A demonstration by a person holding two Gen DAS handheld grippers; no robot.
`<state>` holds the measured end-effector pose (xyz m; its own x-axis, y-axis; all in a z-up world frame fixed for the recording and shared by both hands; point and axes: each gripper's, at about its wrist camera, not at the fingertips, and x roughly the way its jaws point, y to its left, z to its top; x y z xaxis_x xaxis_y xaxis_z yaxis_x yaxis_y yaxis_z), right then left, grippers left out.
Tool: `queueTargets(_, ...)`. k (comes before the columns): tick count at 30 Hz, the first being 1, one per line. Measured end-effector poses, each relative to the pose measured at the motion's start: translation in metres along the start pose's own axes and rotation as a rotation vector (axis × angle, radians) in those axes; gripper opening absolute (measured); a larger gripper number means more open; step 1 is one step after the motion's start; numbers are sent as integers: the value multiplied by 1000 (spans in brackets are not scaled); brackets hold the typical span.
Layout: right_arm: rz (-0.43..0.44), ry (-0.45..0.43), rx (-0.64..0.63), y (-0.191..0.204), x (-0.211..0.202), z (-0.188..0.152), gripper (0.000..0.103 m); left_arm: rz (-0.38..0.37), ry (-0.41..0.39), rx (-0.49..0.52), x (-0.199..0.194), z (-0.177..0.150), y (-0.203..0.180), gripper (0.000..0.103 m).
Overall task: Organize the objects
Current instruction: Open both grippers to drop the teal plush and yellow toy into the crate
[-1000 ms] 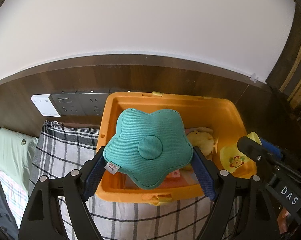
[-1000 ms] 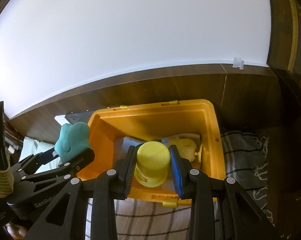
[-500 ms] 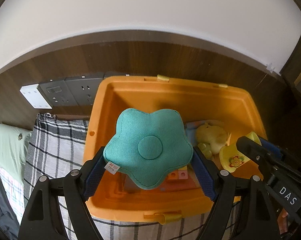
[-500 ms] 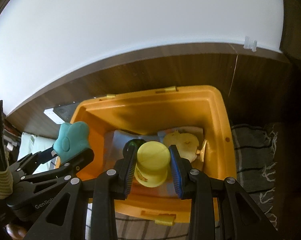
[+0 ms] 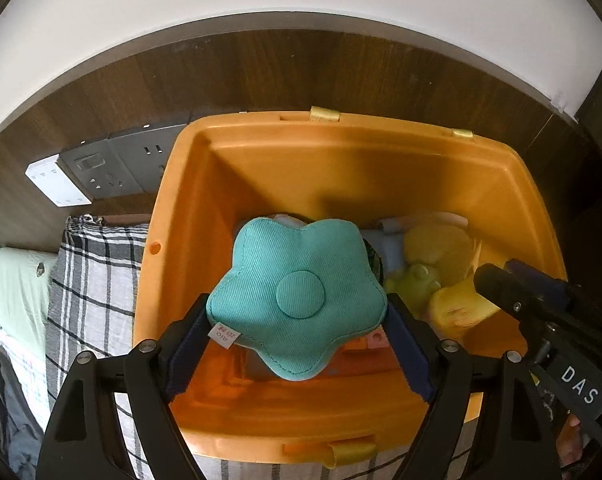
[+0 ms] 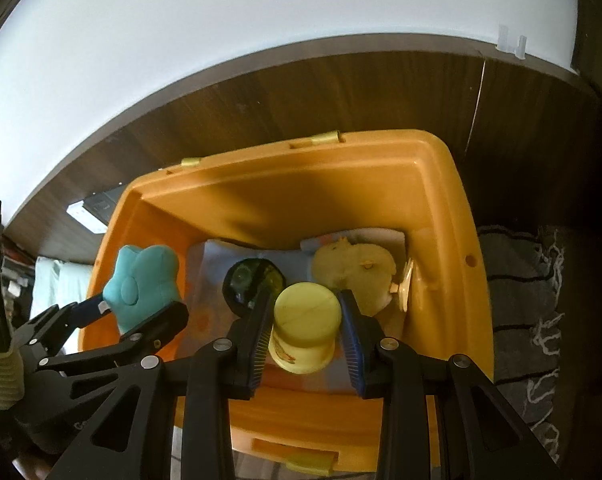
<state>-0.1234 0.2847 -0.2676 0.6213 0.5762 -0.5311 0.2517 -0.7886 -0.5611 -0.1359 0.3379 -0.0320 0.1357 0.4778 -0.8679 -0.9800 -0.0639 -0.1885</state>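
My left gripper (image 5: 297, 314) is shut on a teal flower-shaped cushion (image 5: 297, 288), which hangs over the left half of an open orange bin (image 5: 341, 128). The right wrist view shows the same cushion (image 6: 141, 280) at the left. My right gripper (image 6: 305, 300) is shut on an upside-down yellow cup (image 6: 305, 328) above the middle of the bin (image 6: 441, 160). In the left wrist view that cup (image 5: 457, 312) shows at the right, beside one black finger. Inside the bin lie a yellow plush duck (image 6: 357, 268), a dark round thing (image 6: 253, 280) and pink and orange blocks (image 5: 365, 344).
The bin stands on a checked cloth (image 5: 89, 280) against a dark wood panel with grey wall sockets (image 5: 101, 168). A dark knitted blanket (image 6: 533, 280) lies to the right of the bin. A pale green pillow (image 5: 17, 292) lies at the far left.
Both grippers have moved forward and down over the bin, so its inside now fills more of each view. The cushion and the cup stay gripped as before.
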Motion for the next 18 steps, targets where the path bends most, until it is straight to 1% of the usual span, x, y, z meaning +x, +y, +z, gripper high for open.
queueTargets(3,-13,1,4,-2,-1,0,54,4,-10,-8,-5,0,4,87)
queueTargets(5,-26,-19,2,-2,-4,-1,54,5,-21,-13,-9,0,4,92)
queueTargets(10,-41,-56,-1,-2,-19,-5,54,5,-41,-33,-21,-2,9,92)
queueTargets(18,-59,-111,-21,3,-44,-16,54,-4,-77,-55,-47,-15,14,92)
